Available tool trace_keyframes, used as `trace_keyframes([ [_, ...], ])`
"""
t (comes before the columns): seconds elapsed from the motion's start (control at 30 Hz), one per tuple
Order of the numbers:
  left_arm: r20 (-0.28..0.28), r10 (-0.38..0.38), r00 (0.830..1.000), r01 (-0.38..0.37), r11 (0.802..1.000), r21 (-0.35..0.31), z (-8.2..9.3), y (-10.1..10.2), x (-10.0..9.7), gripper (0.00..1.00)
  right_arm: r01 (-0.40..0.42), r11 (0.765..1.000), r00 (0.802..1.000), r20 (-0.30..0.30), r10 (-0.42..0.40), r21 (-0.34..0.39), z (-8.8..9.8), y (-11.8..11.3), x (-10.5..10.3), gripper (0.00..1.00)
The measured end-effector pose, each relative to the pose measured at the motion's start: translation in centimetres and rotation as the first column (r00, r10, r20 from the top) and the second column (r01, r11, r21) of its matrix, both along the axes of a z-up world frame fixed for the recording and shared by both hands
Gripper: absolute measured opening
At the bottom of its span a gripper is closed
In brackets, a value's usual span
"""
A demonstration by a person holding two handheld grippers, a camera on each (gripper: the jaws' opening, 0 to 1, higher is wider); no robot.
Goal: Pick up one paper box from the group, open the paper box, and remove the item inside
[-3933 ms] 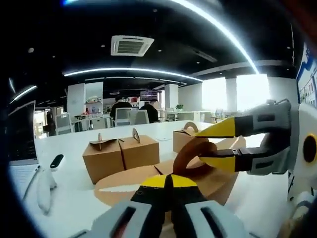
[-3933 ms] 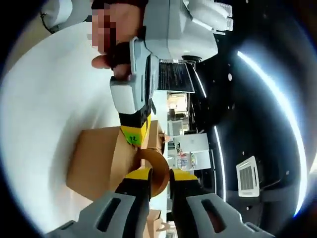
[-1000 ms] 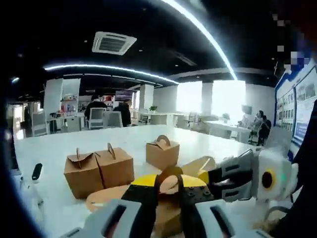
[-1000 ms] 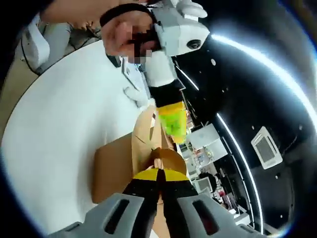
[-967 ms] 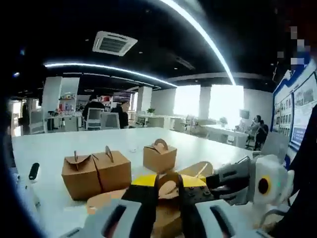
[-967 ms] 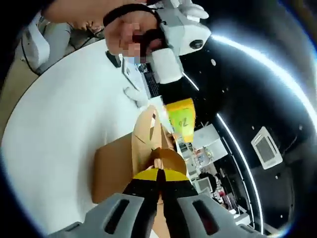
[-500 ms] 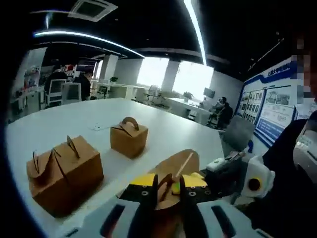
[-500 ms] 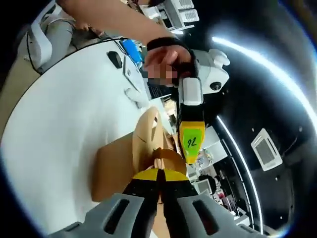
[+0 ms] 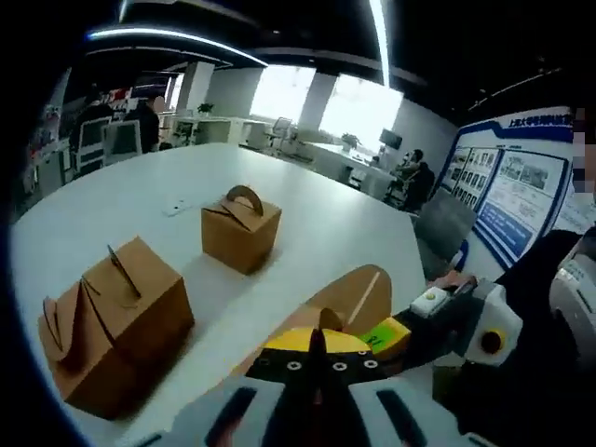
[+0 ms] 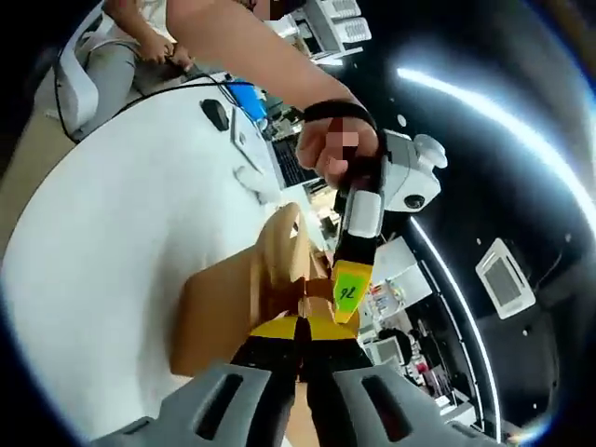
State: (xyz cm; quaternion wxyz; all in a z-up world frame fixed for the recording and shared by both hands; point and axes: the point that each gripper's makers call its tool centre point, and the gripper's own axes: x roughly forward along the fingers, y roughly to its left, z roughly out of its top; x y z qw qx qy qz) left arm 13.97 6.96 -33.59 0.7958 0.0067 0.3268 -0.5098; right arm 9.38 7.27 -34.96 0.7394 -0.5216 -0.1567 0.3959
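Observation:
A brown paper box [image 10: 216,318] lies on the white table [image 10: 112,214], its curved top flaps [image 10: 279,250] spread apart. My right gripper [image 10: 300,326] is shut on a thin handle flap of this box. My left gripper [image 10: 346,291] comes down from above, held by a hand, its yellow tip beside the right gripper's tips. In the left gripper view my left gripper [image 9: 313,341] is shut, with a brown flap edge [image 9: 327,319] pinched at its tips and a wide rounded flap [image 9: 352,296] behind. The right gripper [image 9: 386,337] reaches in from the right.
Two brown boxes [image 9: 112,317] stand side by side at the left, and a third box [image 9: 242,228] stands alone further back. A laptop and a dark mouse [image 10: 215,113] lie on the table [image 9: 307,223]. People sit at distant desks.
My left gripper has swung down beside the right gripper's tips, and its jaws have gone from slightly apart to shut on the flap. The right gripper still holds its flap.

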Motion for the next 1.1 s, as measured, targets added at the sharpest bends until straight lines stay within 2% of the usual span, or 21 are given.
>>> trace_keyframes([
  [0.2, 0.044, 0.059, 0.997, -0.057, 0.997, -0.060, 2.1, 0.5, 1.6, 0.04, -0.027, 0.999, 1.000, 0.006, 0.027, -0.028, -0.1, 0.2, -0.1, 0.02],
  [0.3, 0.063, 0.084, 0.994, -0.081, 0.995, -0.053, 2.6, 0.8, 2.6, 0.04, -0.041, 0.998, 0.999, 0.014, 0.042, -0.040, -0.1, 0.3, -0.2, 0.02],
  [0.47, 0.066, 0.099, 0.993, -0.097, 0.995, -0.035, 2.3, 1.0, 4.9, 0.04, -0.050, 0.998, 0.999, 0.019, 0.051, -0.044, 0.0, 0.4, -0.2, 0.02],
  [0.53, 0.083, 0.113, 0.990, -0.112, 0.994, -0.016, 2.0, 1.3, 6.3, 0.04, -0.058, 0.997, 0.998, 0.024, 0.059, -0.049, 0.0, 0.4, -0.3, 0.02],
  [0.77, 0.085, 0.088, 0.992, -0.091, 0.995, 0.037, 0.5, 1.4, 7.5, 0.04, -0.075, 0.995, 0.996, 0.036, 0.077, -0.067, -0.1, 0.4, -0.5, 0.02],
  [0.8, 0.080, 0.084, 0.993, -0.086, 0.996, 0.032, 0.4, 1.4, 7.5, 0.04, -0.075, 0.995, 0.996, 0.037, 0.078, -0.067, -0.1, 0.4, -0.5, 0.02],
  [0.83, 0.024, 0.080, 0.996, -0.080, 0.997, -0.015, 0.3, 1.3, 7.7, 0.04, -0.076, 0.995, 0.996, 0.037, 0.078, -0.067, -0.1, 0.4, -0.5, 0.02],
  [0.93, -0.042, 0.075, 0.996, -0.079, 0.994, -0.080, -0.2, 1.4, 7.9, 0.04, -0.078, 0.995, 0.996, 0.036, 0.080, -0.067, -0.1, 0.5, -0.5, 0.02],
  [1.0, -0.056, 0.072, 0.996, -0.078, 0.991, -0.107, -0.6, 1.5, 8.0, 0.04, -0.079, 0.995, 0.996, 0.035, 0.081, -0.066, -0.1, 0.5, -0.6, 0.02],
  [1.1, -0.120, 0.069, 0.990, -0.091, 0.978, -0.186, -0.9, 1.2, 8.0, 0.04, -0.084, 0.994, 0.996, 0.028, 0.086, -0.062, -0.1, 0.5, -0.6, 0.02],
])
